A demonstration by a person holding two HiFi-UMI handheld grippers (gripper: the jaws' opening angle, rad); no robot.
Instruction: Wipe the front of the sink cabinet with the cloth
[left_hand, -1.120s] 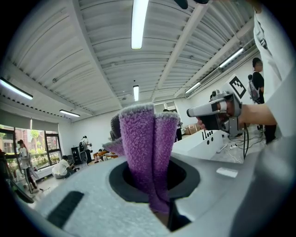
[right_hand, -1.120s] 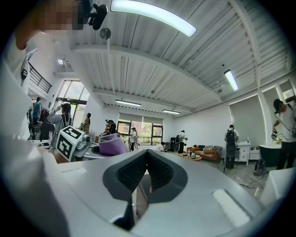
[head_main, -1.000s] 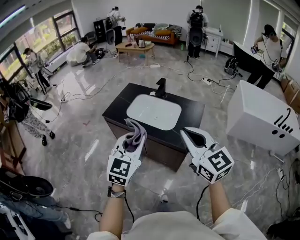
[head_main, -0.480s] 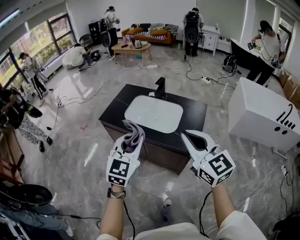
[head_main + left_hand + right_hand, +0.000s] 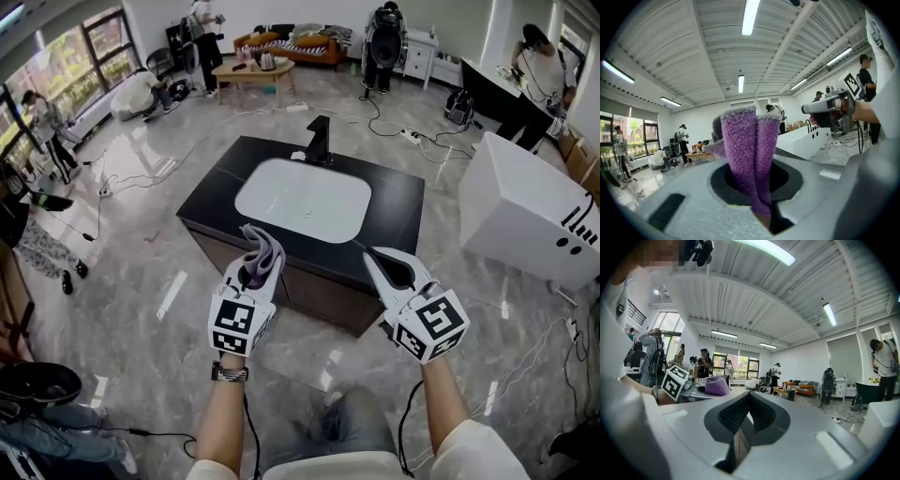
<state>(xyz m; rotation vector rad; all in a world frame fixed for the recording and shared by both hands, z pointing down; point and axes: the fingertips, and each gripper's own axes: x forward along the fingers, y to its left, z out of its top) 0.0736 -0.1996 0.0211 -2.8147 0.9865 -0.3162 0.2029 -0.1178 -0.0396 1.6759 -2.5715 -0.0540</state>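
Observation:
A dark sink cabinet (image 5: 281, 281) with a black top and a white basin (image 5: 303, 200) stands on the grey floor ahead of me. My left gripper (image 5: 251, 272) is shut on a purple cloth (image 5: 262, 253), held above the cabinet's near left edge. The cloth (image 5: 745, 154) fills the left gripper view, sticking up from the closed jaws. My right gripper (image 5: 389, 270) hovers over the cabinet's near right edge, jaws together and empty. In the right gripper view the pads (image 5: 749, 416) meet, and the cloth (image 5: 716, 386) shows at left.
A large white box (image 5: 525, 220) stands right of the cabinet. A black faucet (image 5: 320, 141) rises at the basin's far side. Cables (image 5: 412, 141) trail over the floor. Several people stand around the room's edges, with a sofa (image 5: 300, 42) and table at the back.
I have come closer to the cabinet, which now looks larger. Both grippers hold the same pose, the left one still gripping the cloth.

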